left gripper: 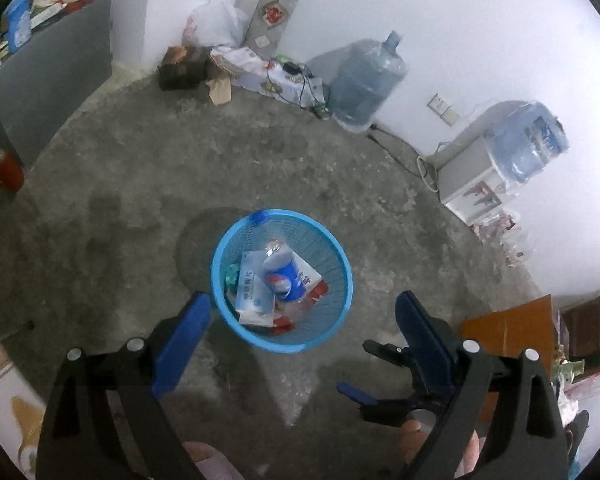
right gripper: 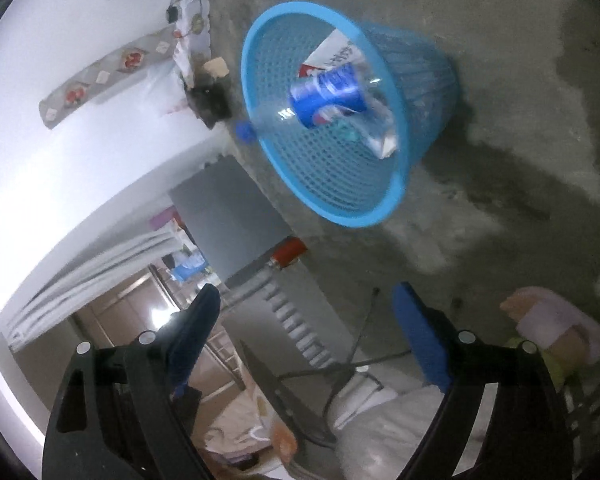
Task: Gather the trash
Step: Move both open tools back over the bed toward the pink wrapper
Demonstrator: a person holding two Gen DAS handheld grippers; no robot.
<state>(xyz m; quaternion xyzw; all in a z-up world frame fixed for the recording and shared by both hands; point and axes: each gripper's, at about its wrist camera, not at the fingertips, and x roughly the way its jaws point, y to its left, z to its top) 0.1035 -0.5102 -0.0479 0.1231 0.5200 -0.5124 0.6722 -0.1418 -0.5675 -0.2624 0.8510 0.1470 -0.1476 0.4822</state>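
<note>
A blue mesh wastebasket (left gripper: 342, 264) stands on the concrete floor, just ahead of my left gripper (left gripper: 302, 306). Inside it lie a blue-labelled plastic bottle (left gripper: 284, 278), a white-and-blue packet (left gripper: 252, 296) and red-and-white wrappers. My left gripper is open and empty above the basket's near rim. In the right wrist view the basket (right gripper: 320, 176) sits upper middle, with the bottle (right gripper: 326, 94) and a packet (right gripper: 336, 52) inside. My right gripper (right gripper: 306, 306) is open and empty, well short of the basket. The right gripper also shows in the left wrist view (left gripper: 384, 372), low right.
Two large water jugs (left gripper: 366, 80) (left gripper: 528, 142), a white dispenser (left gripper: 466, 176), boxes and cables (left gripper: 300, 76) line the far wall. A grey cabinet (left gripper: 48, 76) and a red bottle (left gripper: 6, 166) stand left. A brown board (left gripper: 512, 324) lies right. A slippered foot (right gripper: 552, 326) is nearby.
</note>
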